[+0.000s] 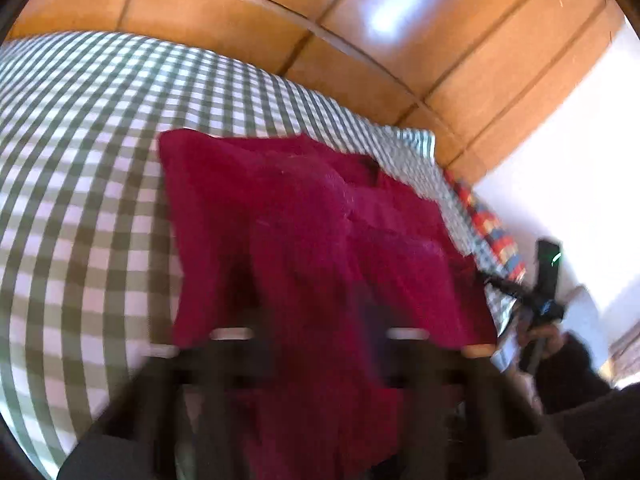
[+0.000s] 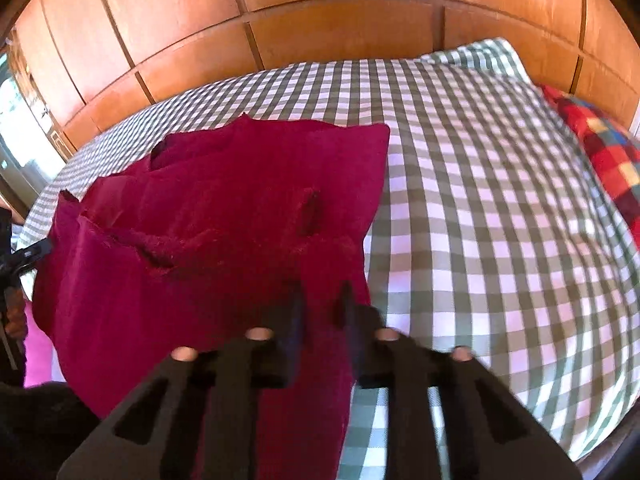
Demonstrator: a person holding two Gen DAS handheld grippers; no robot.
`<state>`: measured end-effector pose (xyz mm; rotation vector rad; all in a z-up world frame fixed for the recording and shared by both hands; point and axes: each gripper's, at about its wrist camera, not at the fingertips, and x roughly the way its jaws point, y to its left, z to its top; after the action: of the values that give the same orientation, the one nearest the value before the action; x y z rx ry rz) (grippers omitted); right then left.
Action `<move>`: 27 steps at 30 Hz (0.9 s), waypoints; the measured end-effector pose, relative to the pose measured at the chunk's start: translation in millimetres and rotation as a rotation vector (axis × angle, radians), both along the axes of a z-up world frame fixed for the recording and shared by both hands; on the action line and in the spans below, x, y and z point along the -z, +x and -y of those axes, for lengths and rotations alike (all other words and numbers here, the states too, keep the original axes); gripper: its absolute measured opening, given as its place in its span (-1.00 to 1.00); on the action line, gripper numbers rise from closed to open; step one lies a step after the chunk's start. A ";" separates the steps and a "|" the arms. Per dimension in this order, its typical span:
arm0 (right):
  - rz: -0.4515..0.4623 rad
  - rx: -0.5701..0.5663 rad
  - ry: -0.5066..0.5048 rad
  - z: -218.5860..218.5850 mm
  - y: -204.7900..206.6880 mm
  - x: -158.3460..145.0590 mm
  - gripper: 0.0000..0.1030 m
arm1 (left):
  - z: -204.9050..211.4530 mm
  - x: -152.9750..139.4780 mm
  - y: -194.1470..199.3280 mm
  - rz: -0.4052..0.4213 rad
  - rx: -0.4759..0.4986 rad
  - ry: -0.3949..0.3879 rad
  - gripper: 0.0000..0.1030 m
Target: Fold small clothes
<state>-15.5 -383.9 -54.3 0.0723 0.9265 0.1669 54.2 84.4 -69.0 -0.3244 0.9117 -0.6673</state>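
A crimson garment (image 2: 208, 216) lies rumpled on the green-and-white checked bedspread (image 2: 480, 200), its near edge lifted off the bed, with a wooden panelled wall (image 2: 340, 20) behind. The left gripper (image 1: 316, 320) is blurred, but its jaws stand nearly together with the crimson cloth draped between and over them. The right gripper (image 2: 322, 300) has its jaws almost closed, pinching the garment's near right edge; a bright patchwork cushion (image 2: 600, 152) sits at the far right.
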 end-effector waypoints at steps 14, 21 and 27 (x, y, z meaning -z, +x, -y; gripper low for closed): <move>0.217 0.022 0.000 -3.0 46.6 -80.1 -0.87 | -23.1 -73.3 38.9 0.171 -0.086 -0.067 -0.85; 0.071 0.136 0.012 9.9 156.3 -31.3 -0.87 | -13.6 -36.8 139.5 0.028 -0.164 0.019 -0.85; -0.033 0.139 0.000 10.7 178.0 13.9 -0.74 | -4.3 3.5 170.5 -0.085 -0.173 0.113 -0.65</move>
<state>162.5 -394.6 -68.2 0.1397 0.9513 0.0366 224.7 88.6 -72.5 -0.3286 0.9865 -0.4432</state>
